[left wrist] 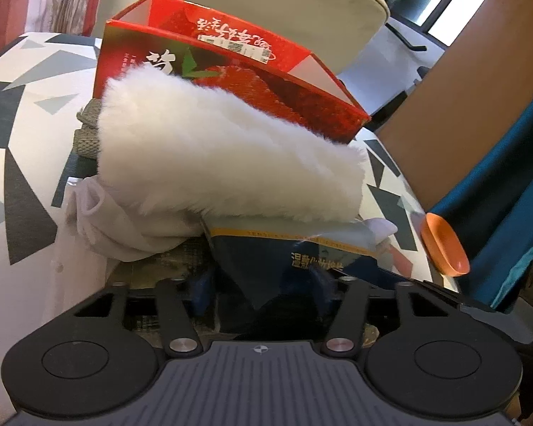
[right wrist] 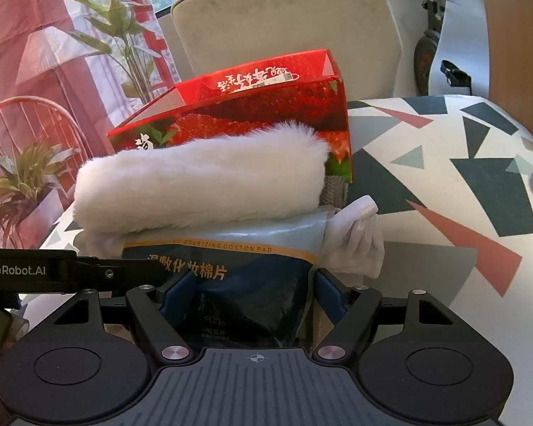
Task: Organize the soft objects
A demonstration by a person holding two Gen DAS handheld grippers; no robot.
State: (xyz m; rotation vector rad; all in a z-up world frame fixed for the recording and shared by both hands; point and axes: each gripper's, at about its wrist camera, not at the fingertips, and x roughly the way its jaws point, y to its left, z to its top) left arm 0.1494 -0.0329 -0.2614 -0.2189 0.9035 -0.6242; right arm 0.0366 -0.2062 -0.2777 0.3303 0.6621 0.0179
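Left wrist view: a pile of soft things is seen on a table [left wrist: 21, 131] covered in a white cloth with grey and dark triangles. On top lies a white fluffy roll [left wrist: 216, 149], likely light and easily squashed. Under it are a white cloth glove [left wrist: 124, 227] and a dark blue cotton pad packet [left wrist: 284, 255] of slippery film. The packet's near end is flanked by the fingers of the left gripper [left wrist: 263, 294], held partly spread; whether they press it cannot be told. Behind the pile an open red box [left wrist: 209, 56] is set; nothing is seen inside. An orange scoop [left wrist: 444, 245] lies at the table's right edge.

Right wrist view: the same packet [right wrist: 231, 277] is framed by the right gripper [right wrist: 245, 291], its fingers partly spread against the packet's sides, apparently pinching. The roll [right wrist: 199, 184] rests above, the red box [right wrist: 252, 113] behind. A hold on the packet's stiffer sealed edge is judged safest.
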